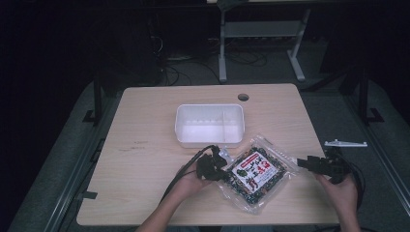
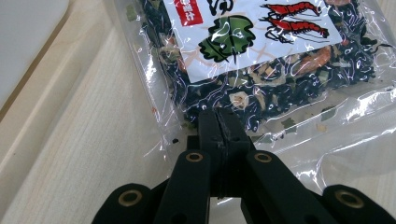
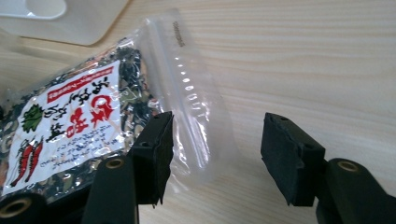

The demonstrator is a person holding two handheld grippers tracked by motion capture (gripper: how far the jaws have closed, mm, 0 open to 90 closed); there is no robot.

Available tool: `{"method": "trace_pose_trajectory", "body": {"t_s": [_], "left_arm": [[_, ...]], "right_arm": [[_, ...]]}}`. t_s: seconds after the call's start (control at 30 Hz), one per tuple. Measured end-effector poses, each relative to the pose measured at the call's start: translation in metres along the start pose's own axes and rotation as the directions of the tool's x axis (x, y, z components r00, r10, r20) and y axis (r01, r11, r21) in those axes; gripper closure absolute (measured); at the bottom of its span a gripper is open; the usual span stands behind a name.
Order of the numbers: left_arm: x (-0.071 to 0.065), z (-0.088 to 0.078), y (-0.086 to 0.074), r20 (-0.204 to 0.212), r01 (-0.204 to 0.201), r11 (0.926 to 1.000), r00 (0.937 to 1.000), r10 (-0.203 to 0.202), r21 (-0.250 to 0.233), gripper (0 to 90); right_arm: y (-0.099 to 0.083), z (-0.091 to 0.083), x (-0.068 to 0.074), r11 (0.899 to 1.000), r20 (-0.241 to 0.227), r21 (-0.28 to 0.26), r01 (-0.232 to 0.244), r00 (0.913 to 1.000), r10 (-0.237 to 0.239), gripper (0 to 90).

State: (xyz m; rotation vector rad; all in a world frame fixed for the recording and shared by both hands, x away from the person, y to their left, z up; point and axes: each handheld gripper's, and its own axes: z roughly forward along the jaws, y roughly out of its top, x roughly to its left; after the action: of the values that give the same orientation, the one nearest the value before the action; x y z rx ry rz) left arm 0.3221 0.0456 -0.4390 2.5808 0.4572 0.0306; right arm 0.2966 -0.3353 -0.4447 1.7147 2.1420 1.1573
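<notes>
Nearest to us, our forearms enter from the bottom edge of the high view and are cut off there; the room around the table is so dark that we can make out little beyond some frame legs and cables on the floor.

Our left gripper is clenched on the near-left edge of the clear food bag, its jaws pressed flat together with the plastic film pinched between them. In the left gripper view the bag runs off the top and right edges, so its label is only partly readable: we see a green leaf and red shrimp drawings, and the printed characters are cropped. The dark dried contents lie just ahead of the jaw tips.

Our right gripper is released, its jaws spread wide apart. The bag's transparent sealed strip lies between them, close against the left jaw and apart from the right one; whether that jaw touches the film we cannot tell. The bag's left portion is cut off by the frame edge.

In the high view the bag lies flat on the table between the two grippers, the left gripper at its left edge, the right gripper at its right.

Beyond the bag sits a white tray, just past the left gripper; its interior is too washed out to read.
</notes>
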Motion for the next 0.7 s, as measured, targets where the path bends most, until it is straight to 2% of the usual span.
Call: {"method": "trace_pose_trajectory", "body": {"t_s": [0.17, 0.33, 0.47, 0.53, 0.6, 0.7], "left_arm": [[0.000, 0.000, 0.000, -0.001, 0.001, 1.0000, 1.0000, -0.001, -0.002, 89.6], [0.000, 0.000, 0.000, -0.004, 0.000, 1.0000, 1.0000, 0.000, -0.003, 89.6], [0.000, 0.000, 0.000, -0.007, -0.001, 1.0000, 1.0000, 0.001, -0.005, 89.6], [0.000, 0.000, 0.000, -0.007, -0.001, 1.0000, 1.0000, 0.001, -0.006, 89.6], [0.000, 0.000, 0.000, -0.007, -0.001, 1.0000, 1.0000, 0.001, -0.008, 89.6], [0.000, 0.001, 0.000, -0.008, 0.000, 1.0000, 1.0000, 0.000, -0.010, 89.5]], "right_arm": [[-0.003, 0.003, -0.005, 0.999, -0.006, 0.021, -0.024, 0.9997, 0.024, 43.9], [-0.005, 0.009, -0.006, 0.998, -0.027, 0.053, -0.032, 0.9991, 0.034, 51.1], [-0.006, 0.016, -0.006, 0.995, -0.069, 0.091, -0.046, 0.9963, 0.052, 61.2], [-0.006, 0.017, -0.006, 0.994, -0.072, 0.095, -0.047, 0.9960, 0.054, 62.8], [-0.007, 0.018, -0.005, 0.994, -0.076, 0.099, -0.040, 0.9960, 0.047, 70.4], [-0.007, 0.017, -0.005, 0.994, -0.079, 0.097, -0.044, 0.9956, 0.051, 75.4]]}}
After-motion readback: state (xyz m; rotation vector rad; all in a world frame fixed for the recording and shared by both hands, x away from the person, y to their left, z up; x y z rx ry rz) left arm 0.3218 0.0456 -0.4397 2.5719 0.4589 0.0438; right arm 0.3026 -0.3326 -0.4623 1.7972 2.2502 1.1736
